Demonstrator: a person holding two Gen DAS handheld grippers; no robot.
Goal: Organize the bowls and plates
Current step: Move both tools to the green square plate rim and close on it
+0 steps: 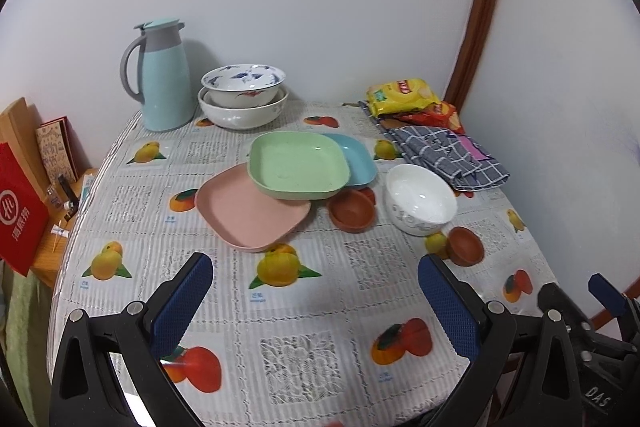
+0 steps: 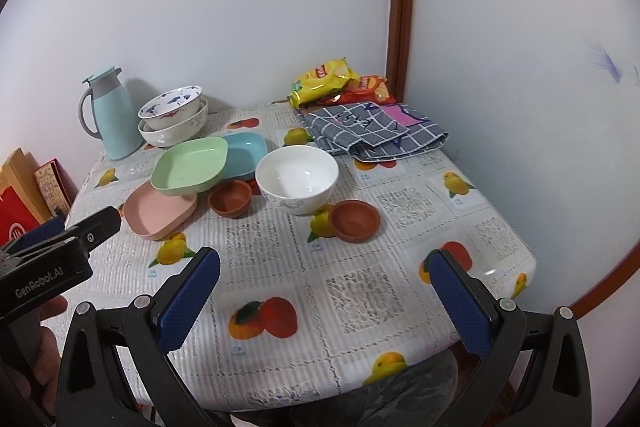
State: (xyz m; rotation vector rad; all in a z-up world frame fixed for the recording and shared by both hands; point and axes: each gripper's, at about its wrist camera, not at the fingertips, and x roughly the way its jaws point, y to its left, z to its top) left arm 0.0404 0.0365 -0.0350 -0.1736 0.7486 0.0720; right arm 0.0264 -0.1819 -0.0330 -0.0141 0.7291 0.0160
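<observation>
Three square plates overlap mid-table: a green plate (image 1: pixel 298 165) (image 2: pixel 190 165) rests on a pink plate (image 1: pixel 250 207) (image 2: pixel 158 211) and a blue plate (image 1: pixel 358 157) (image 2: pixel 246 153). To their right stands a white bowl (image 1: pixel 420 197) (image 2: pixel 297 177), with one small brown bowl (image 1: pixel 352 209) (image 2: pixel 231 201) on its left and a second brown bowl (image 1: pixel 465 245) (image 2: pixel 355 219) nearer. Two patterned bowls (image 1: pixel 243 95) (image 2: pixel 173 117) are nested at the back. My left gripper (image 1: pixel 316 275) and right gripper (image 2: pixel 326 273) hover open and empty over the near tablecloth.
A light blue thermos jug (image 1: pixel 164 77) (image 2: pixel 110 115) stands at the back left. Snack packets (image 1: pixel 404 97) (image 2: pixel 332 81) and a folded checked cloth (image 1: pixel 448 155) (image 2: pixel 372 133) lie at the back right. Boxes (image 1: pixel 20 203) crowd a shelf on the left.
</observation>
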